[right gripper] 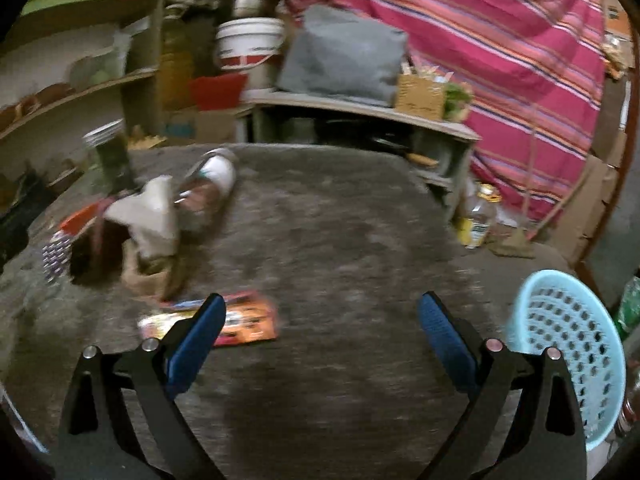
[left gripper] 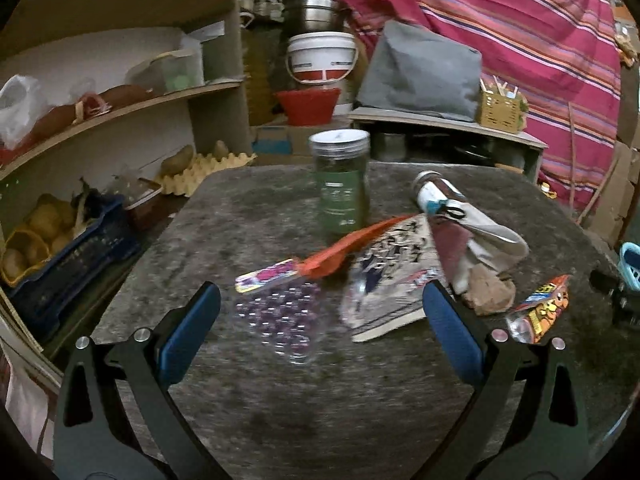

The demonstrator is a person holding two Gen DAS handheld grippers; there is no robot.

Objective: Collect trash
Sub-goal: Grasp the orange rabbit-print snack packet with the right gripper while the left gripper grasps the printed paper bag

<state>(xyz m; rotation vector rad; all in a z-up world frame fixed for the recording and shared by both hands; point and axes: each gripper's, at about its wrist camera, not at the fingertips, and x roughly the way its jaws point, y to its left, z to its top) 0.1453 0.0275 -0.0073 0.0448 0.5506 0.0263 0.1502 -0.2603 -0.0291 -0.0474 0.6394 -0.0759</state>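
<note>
The trash lies in a loose cluster on the grey, mottled tabletop (left gripper: 248, 216), all of it thin packaging. Nearest the left gripper (left gripper: 320, 312) is a clear bag (left gripper: 280, 312) printed with purple dots under a bright header strip; it looks limp, light and slippery, so a pinch across the stiffer sealed header should hold better than one on the slack film. Beside it a printed wrapper (left gripper: 392, 280) with dark lettering lies flat with an orange strip (left gripper: 344, 250) running from its top edge; that one seems crinkly and slightly stiffer, best taken by a raised edge. Behind are crumpled cloth or paper (left gripper: 484, 248), a brown lump (left gripper: 490, 294) of uncertain material and a tube (left gripper: 436, 194) lying on its side. The green jar (left gripper: 343, 184) with a silver lid stands upright; it is rigid and probably not trash.

A red and orange snack packet (right gripper: 240, 320) lies flat just ahead of the right gripper (right gripper: 320, 320), partly behind its left finger. It looks glossy, near weightless and hard to lift from flat, so sliding 1 jaw under an end seam may be needed.

Both grippers have their jaws wide apart with nothing between the blue pads. The light blue perforated basket (right gripper: 568, 344), hard plastic, sits at the right and is the likely place for the trash.
</note>
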